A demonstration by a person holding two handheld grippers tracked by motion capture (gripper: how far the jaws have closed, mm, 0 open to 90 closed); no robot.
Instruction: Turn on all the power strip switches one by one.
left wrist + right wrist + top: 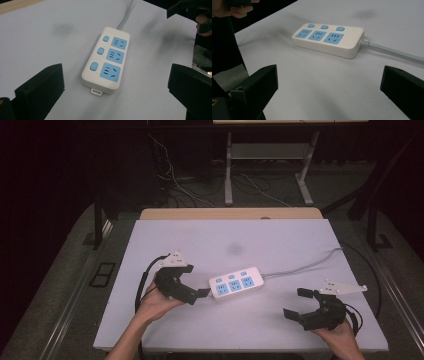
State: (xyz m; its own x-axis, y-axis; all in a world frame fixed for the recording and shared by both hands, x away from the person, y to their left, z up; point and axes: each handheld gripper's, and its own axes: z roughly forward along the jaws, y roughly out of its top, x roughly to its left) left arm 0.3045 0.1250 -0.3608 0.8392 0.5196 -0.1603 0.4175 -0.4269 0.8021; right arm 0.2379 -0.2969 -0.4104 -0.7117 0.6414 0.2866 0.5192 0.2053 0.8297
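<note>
While the left gripper point(196, 281) is hovering low over the table point(280, 240), its jaws are standing spread wide with nothing between them. In the left gripper view, the power strip point(106, 61) is lying flat just ahead of the fingers point(40, 87), centred in the gap between them but beyond their tips, its tabbed end nearest. In the high view one jaw tip is sitting just beside the strip's near end; whether it is touching cannot be told.

Past the far end of the strip, its grey cord point(305, 265) is running off away from the left fingers toward the table's right edge.

Farther right, the right gripper point(296, 302) is being held near the table's front edge, jaws likewise spread and gripping nothing. In the right gripper view, the strip is lying well ahead of the fingers point(257, 85), apart from them, long side facing them, sockets up, cord end toward the right-hand jaw.
</note>
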